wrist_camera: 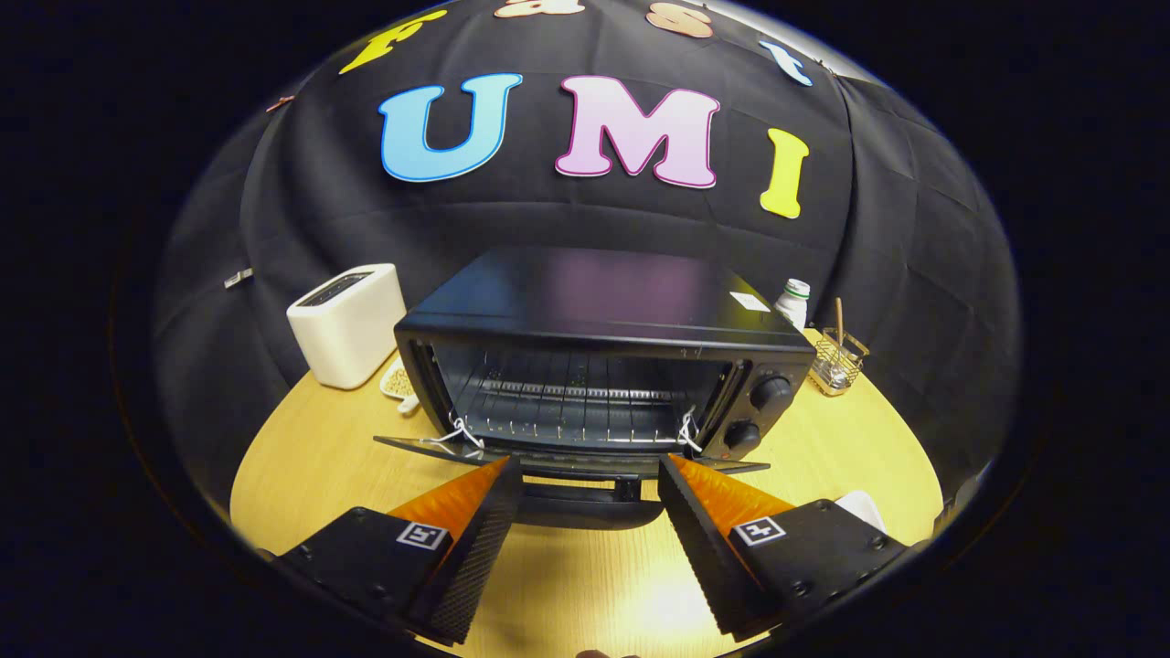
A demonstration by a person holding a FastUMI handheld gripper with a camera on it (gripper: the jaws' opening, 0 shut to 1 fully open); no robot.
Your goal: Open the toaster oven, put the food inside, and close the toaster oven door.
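Left to right: a white toaster (pixel 347 324) sits at the back of the wooden table (pixel 302 457), then the toaster oven (pixel 603 356) in the middle with its door (pixel 567 457) already dropped flat and the rack (pixel 571 402) bare. The gripper (pixel 590 475) hovers right at the door's handle, fingers spread wide, holding nothing. Off right are a small bottle (pixel 793 302) and a wire cup (pixel 837 361). Looks like opening is done; food and closing remain, and no food can be made out for sure.

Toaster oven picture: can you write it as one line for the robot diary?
toaster oven: door down, open | rack: bare | tongs: open, handle between fingers, not gripped | table: toaster beside oven
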